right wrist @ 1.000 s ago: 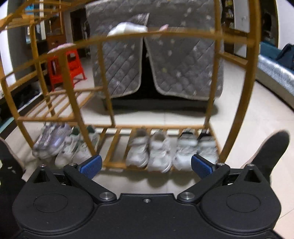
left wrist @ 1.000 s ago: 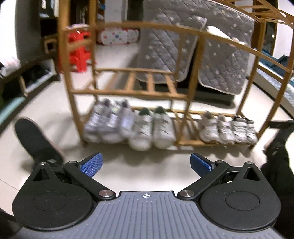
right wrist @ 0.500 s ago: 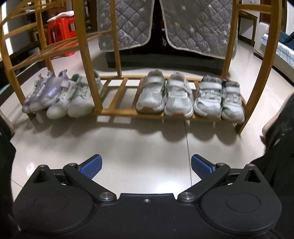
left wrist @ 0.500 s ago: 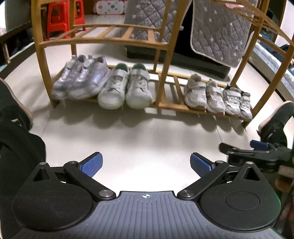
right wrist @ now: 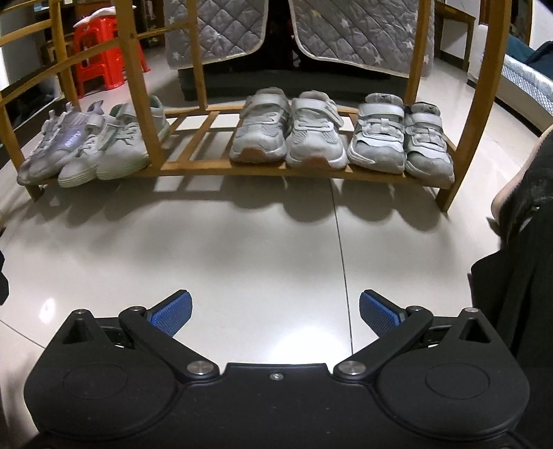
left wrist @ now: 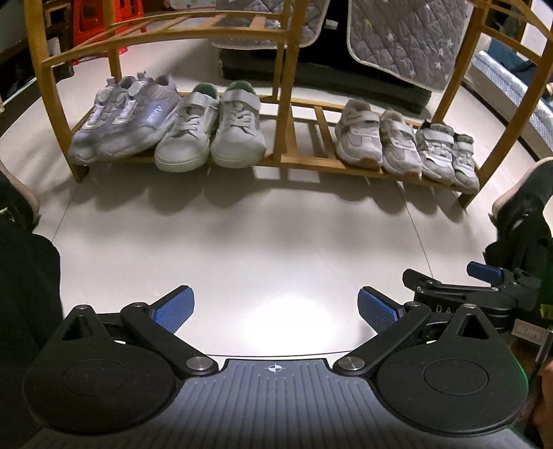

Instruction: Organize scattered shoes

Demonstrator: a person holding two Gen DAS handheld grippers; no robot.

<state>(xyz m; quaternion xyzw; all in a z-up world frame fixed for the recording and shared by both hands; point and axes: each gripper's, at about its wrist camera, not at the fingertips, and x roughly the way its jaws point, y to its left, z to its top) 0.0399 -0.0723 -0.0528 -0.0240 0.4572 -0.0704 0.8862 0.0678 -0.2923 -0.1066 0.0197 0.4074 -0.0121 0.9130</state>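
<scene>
Several pairs of pale shoes stand in a row on the bottom shelf of a wooden rack. From the left: lilac sneakers, white strap shoes, grey-white strap shoes, small grey shoes. My left gripper is open over bare floor, well in front of the rack. My right gripper is open too, empty, and appears in the left wrist view at the right edge.
Glossy tiled floor lies between the grippers and the rack. A person's dark-clad legs and feet flank the scene. Grey quilted covers hang behind the rack, and a red stool stands at back left.
Both grippers have tilted down and dropped lower in front of the rack, so the shoes now sit higher in view. The jaws stay open.
</scene>
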